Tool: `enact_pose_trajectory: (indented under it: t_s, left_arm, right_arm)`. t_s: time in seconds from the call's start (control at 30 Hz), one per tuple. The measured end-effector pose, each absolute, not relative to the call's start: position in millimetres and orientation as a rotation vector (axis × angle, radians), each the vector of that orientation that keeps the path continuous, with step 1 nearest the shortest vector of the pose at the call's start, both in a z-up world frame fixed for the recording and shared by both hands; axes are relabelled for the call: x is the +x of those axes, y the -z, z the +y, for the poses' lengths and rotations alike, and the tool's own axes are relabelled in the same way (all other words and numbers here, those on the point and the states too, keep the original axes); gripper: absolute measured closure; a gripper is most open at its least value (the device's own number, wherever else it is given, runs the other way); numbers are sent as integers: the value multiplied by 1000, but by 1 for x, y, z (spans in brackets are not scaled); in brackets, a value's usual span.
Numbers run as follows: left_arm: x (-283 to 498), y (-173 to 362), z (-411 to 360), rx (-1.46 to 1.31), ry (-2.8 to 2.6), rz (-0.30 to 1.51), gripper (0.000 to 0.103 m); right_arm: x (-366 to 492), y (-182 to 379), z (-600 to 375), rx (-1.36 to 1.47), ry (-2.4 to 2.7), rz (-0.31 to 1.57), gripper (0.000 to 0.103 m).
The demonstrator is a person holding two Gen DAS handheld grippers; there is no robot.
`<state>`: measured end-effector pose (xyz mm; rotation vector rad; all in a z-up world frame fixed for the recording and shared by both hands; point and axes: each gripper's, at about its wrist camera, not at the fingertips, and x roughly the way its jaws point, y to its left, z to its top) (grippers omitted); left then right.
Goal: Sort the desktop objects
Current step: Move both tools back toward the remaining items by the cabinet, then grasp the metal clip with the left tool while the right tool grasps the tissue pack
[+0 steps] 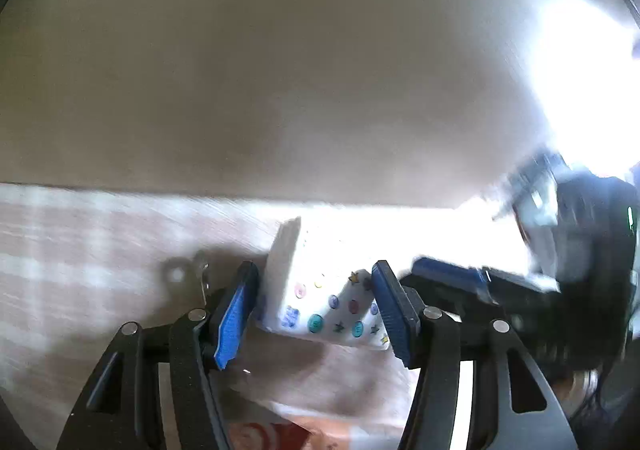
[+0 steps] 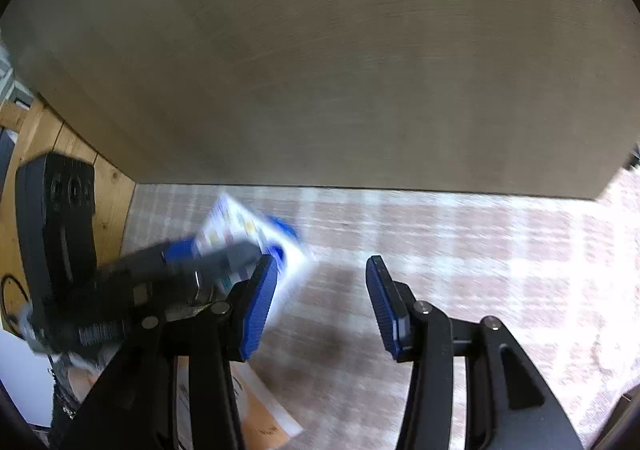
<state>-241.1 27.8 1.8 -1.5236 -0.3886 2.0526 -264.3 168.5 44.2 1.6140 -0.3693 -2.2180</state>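
A white packet [image 1: 320, 302] printed with coloured dots and stars sits tilted between the blue pads of my left gripper [image 1: 314, 270]. Both pads press on its sides, and it stays sharp while the table behind it blurs. In the right wrist view the same packet [image 2: 236, 222] shows blurred at the left, above the checked cloth, with the left gripper's dark fingers [image 2: 180, 254] around it. My right gripper [image 2: 320, 262] is open over the cloth with nothing between its pads. One of its blue pads [image 1: 444, 276] shows blurred just right of the packet.
A large plain brown panel [image 2: 320, 70] stands upright behind the checked tablecloth [image 2: 460, 250]. An orange and white packet [image 2: 260, 410] lies near the front edge under the grippers. A small metal piece [image 1: 184, 274] lies left of the left gripper. Wooden boards [image 2: 80, 154] show at the far left.
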Motion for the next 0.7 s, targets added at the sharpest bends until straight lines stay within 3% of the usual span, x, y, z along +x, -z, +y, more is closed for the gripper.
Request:
enact_pose_trajectory:
  t_s: [0.17,0.27,0.43,0.47,0.53,0.7]
  left_arm:
    - [-204,-9,58,-1506,-2012,-221,49]
    - [-211,-19,32,-1505,-2096,-289,49]
    - [-206,-40,-30,-1521,-2223,-354,49]
    - [-240,-40,-46,-1529,-2238,-358,49]
    - [-236,-44,-56,-1544,-2252,-324,47]
    - [-244,-43,-19,-1576,-2218,-155,42]
  right_arm:
    - [-253,-48,195,1620,2219,-391,59]
    - [-249,-53,195,1604,2174,-335,58]
    - [-234,-59,161,1570,2090,-7,37]
    - [-232,-57,152,1564,2073,47,37]
    - [-227,-55,146,1567,2038,118,37]
    - [-219,-41,131,1589,2018,328,36]
